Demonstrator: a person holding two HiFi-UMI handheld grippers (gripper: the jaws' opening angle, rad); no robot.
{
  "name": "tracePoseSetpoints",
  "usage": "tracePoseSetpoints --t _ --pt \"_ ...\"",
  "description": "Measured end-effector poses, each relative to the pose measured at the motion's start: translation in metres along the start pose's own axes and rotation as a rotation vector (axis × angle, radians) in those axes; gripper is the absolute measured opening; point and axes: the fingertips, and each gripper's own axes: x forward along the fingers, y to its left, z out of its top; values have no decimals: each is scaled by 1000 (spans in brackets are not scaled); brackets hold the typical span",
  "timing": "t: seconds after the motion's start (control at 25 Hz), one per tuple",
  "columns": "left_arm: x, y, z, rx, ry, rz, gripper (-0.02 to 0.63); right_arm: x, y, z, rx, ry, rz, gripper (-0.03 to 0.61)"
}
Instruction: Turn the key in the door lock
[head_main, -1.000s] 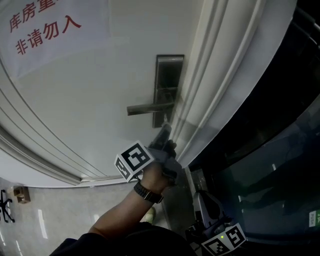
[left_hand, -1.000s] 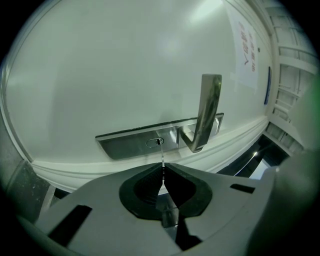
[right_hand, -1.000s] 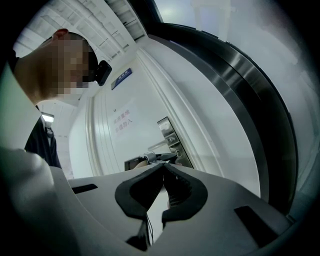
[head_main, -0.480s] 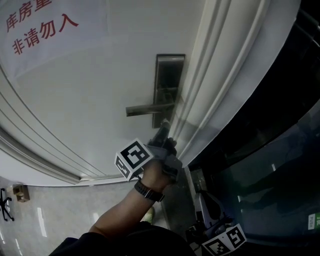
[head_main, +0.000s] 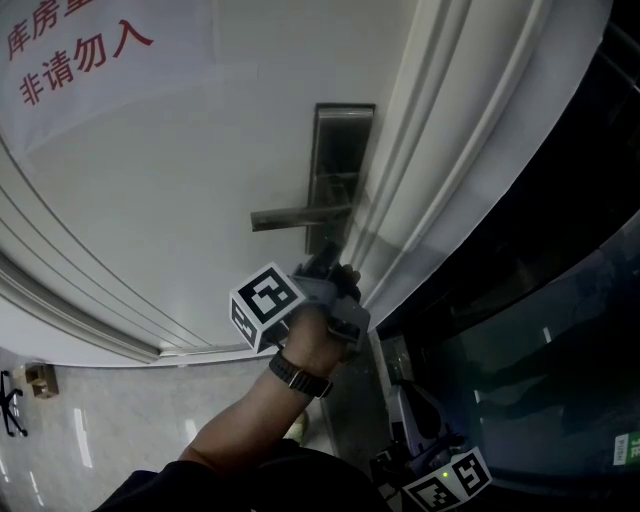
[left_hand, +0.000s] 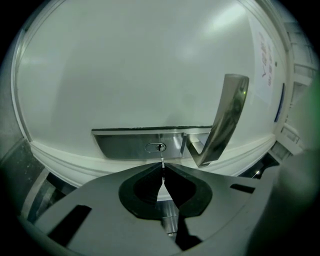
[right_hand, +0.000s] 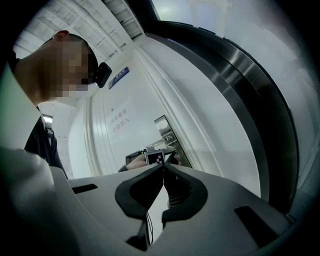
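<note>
Firstly, head view, door (head_main: 180, 180): white, with a sign (head_main: 75, 50) in red characters at the far left.
Head view, lock plate (head_main: 340, 165): a dark metal plate is mounted near the door's right edge, with a lever handle (head_main: 300, 215) pointing left from it.
Head view, left gripper (head_main: 325, 268): it is held in a hand (head_main: 315, 340) and its tip is pressed to the plate's near end, just below the lever handle.
Head view, right gripper (head_main: 412, 412): it is held low at the near right, well apart from the lock plate.
Left gripper view, key (left_hand: 162, 159): it is seen edge-on, seated in the keyhole (left_hand: 155, 147) to the left of the lever handle's base.
Left gripper view, jaws: they are clenched on the key's near end, pads meeting around the thin blade.
Right gripper view, jaws: the pads are pressed together at the tips and nothing is held between them.
Right gripper view, background: the door and the left gripper's marker cube (right_hand: 155, 157) are seen far off.
</note>
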Motion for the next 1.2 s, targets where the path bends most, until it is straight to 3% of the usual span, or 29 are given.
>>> tracePoseSetpoints --t 0.68,1.2 --pt "18 3 12 43 65 29 8 9 -1 -5 5 19 3 14" --pt "-5 0 -2 134 94 6 9 15 19 -9 1 26 83 14"
